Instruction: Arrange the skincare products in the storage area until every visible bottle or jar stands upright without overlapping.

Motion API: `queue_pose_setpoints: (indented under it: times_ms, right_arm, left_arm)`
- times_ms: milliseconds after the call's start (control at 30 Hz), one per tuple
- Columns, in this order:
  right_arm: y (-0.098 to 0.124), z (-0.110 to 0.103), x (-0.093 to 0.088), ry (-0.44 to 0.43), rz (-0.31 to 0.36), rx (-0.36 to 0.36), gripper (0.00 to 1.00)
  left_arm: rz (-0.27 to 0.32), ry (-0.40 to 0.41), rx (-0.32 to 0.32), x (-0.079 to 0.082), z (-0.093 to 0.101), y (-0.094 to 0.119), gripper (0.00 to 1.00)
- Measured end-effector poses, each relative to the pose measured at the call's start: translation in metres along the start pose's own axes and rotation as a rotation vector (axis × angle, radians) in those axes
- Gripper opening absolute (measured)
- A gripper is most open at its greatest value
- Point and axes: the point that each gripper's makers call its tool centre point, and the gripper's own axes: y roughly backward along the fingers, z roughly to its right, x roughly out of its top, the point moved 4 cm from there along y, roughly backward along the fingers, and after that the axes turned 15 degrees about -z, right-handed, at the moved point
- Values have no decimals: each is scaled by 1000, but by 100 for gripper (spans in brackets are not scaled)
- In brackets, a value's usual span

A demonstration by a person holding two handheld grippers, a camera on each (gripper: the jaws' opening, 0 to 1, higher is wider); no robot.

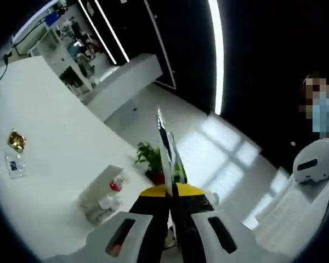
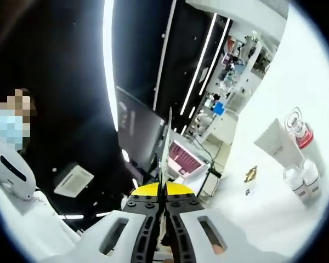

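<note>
Both grippers' jaws clenched on 1 sachet (image 1: 170, 150) (thin, edge-on), its long axis pointing straight ahead

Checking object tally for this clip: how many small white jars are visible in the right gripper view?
2. One small white jar and a second sit side by side on the white table, beside the white tube. Others may be hidden.
</note>
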Motion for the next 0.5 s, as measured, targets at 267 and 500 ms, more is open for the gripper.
queue_pose_setpoints:
  times_ms: [267, 500]
  right_arm:
    - [2, 13, -4, -59, 11, -44, 1]
    - [2, 24, -8, -105, 7, -70, 1]
  left_arm:
    - [-143, -62, 155, -21, -17, -3, 23]
    - [-180, -34, 180, -35, -26, 3, 19]
